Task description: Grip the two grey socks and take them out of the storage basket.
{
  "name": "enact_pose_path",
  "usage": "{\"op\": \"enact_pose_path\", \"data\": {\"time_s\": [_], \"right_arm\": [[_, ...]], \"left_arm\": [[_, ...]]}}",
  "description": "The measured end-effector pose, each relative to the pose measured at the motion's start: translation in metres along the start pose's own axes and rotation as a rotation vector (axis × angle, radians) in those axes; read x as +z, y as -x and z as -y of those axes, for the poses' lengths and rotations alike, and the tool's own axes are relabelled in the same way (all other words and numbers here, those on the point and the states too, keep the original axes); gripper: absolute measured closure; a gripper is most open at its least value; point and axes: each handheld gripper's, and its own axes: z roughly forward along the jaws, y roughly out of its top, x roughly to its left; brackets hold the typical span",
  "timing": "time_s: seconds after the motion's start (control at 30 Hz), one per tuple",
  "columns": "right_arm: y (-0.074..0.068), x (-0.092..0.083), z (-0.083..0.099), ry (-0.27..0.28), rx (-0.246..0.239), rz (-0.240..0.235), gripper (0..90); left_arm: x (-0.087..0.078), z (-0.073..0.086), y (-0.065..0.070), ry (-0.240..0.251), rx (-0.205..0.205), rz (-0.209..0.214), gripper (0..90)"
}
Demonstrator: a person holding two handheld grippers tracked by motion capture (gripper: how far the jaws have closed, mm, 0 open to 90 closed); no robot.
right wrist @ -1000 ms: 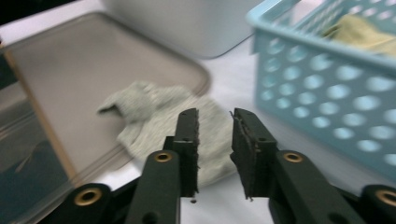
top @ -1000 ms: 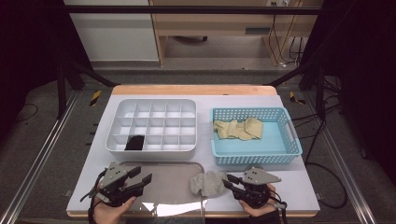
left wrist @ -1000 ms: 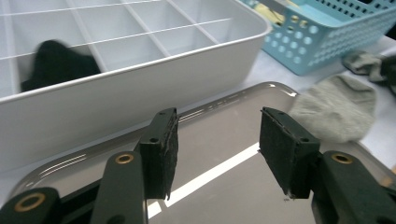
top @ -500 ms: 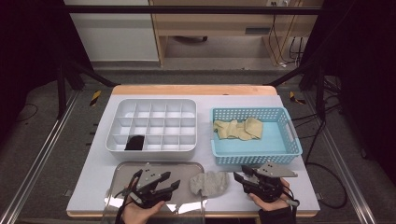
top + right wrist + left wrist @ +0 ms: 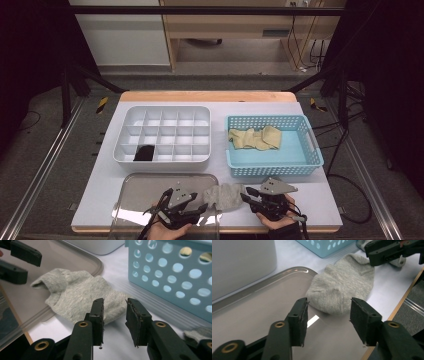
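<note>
Grey sock (image 5: pixel 223 195): knit, rumpled, flat, betw. both grippers. Left gripper (image 5: pixel 328 315) jaws apart, just opened further, empty; right gripper (image 5: pixel 114 315) narrower, just closing, toe ahead, unpinched.

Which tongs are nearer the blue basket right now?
Right. The right tongs sit just below the blue basket, at the grey sock's right end. The left tongs are farther off, over the clear tray at the sock's left end.
</note>
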Motion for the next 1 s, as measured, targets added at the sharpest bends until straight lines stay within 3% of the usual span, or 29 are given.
{"op": "enact_pose_path", "data": {"time_s": [0.27, 0.5, 0.7, 1.0], "right_arm": [[0.000, 0.003, 0.002, -0.013, 0.005, -0.005, 77.3], [0.002, 0.003, 0.002, -0.020, 0.014, -0.019, 83.5], [0.000, 0.002, 0.001, -0.009, 0.008, -0.026, 81.5], [-0.014, 0.001, -0.003, 0.039, -0.058, -0.076, 69.2]], "left_arm": [[0.009, 0.001, 0.010, -0.029, 0.028, -0.002, 41.6], [0.017, -0.002, 0.012, -0.007, 0.051, -0.028, 60.3], [0.016, -0.004, 0.009, -0.002, 0.040, 0.001, 81.7], [0.005, -0.010, 0.004, 0.041, 0.015, 0.031, 86.7]]}}
